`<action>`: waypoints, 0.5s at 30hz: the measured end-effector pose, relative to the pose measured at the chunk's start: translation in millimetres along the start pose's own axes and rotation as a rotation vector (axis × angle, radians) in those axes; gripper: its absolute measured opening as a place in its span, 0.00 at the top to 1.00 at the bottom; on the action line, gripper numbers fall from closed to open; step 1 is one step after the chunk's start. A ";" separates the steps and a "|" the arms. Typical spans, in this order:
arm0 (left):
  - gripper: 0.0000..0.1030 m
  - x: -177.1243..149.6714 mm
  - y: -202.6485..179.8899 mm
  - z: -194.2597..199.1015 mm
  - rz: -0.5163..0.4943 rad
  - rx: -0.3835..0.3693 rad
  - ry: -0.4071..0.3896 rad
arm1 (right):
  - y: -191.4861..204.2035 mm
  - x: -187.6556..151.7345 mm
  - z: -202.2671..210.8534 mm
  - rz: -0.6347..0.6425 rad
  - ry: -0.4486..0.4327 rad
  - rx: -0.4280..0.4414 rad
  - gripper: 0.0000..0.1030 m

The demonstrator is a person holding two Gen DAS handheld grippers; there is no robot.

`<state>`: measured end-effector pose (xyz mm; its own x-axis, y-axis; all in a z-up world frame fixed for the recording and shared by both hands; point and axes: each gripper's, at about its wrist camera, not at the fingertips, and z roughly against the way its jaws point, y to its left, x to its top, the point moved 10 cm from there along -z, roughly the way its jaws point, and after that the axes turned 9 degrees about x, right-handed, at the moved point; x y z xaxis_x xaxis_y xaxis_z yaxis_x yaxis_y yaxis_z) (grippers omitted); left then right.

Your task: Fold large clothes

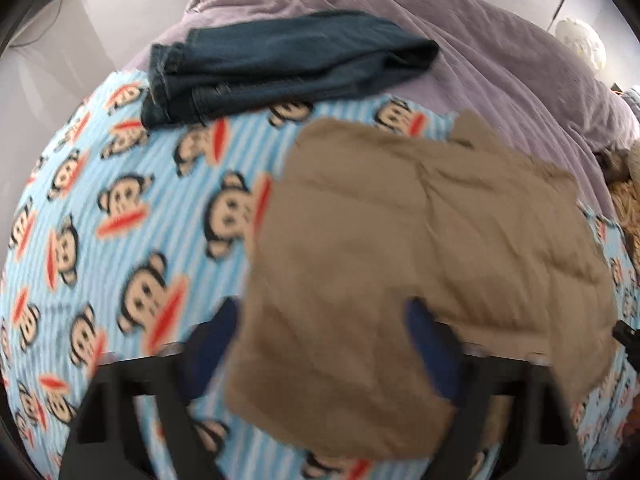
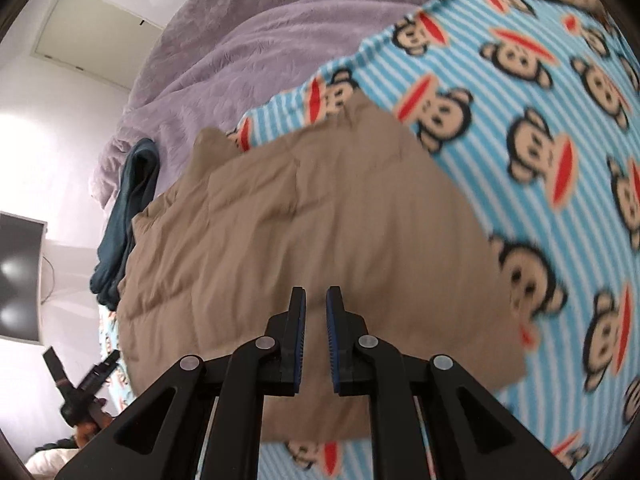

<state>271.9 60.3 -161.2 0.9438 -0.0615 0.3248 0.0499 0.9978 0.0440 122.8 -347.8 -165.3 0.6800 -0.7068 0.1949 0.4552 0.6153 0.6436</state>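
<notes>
The left tongs [image 1: 320,344] are wide and the right tongs [image 2: 316,336] nearly closed, both empty over the folded tan cloth [image 2: 304,240] on the bed [image 2: 240,52], so a bump could mess it up.

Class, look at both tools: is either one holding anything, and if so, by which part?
Neither holds anything. The left tool is open, its fingers either side of the tan garment. The right tool, nearly closed, has nothing between its fingers.

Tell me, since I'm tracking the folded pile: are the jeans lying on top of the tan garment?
No, the jeans lie apart from the tan garment, with monkey-print blanket showing between them.
</notes>
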 end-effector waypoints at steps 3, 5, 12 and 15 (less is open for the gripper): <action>0.01 -18.3 -7.7 9.6 -0.007 -0.003 -0.007 | 0.8 -16.2 2.0 -0.007 0.011 0.008 0.60; 0.01 -29.6 -10.9 11.3 -0.011 -0.004 0.014 | 0.9 -27.0 5.8 -0.008 0.013 0.012 0.47; 0.01 -59.0 -13.3 8.1 -0.009 0.029 0.065 | 2.7 -52.3 7.7 -0.028 0.025 0.048 0.26; 0.01 -66.4 -13.8 6.0 -0.002 0.025 0.078 | 2.9 -60.7 4.7 -0.027 0.033 0.050 0.19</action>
<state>206.6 50.5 -177.8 0.9664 -0.0608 0.2498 0.0449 0.9966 0.0687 80.1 -304.7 -171.7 0.6868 -0.7107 0.1524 0.4451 0.5770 0.6848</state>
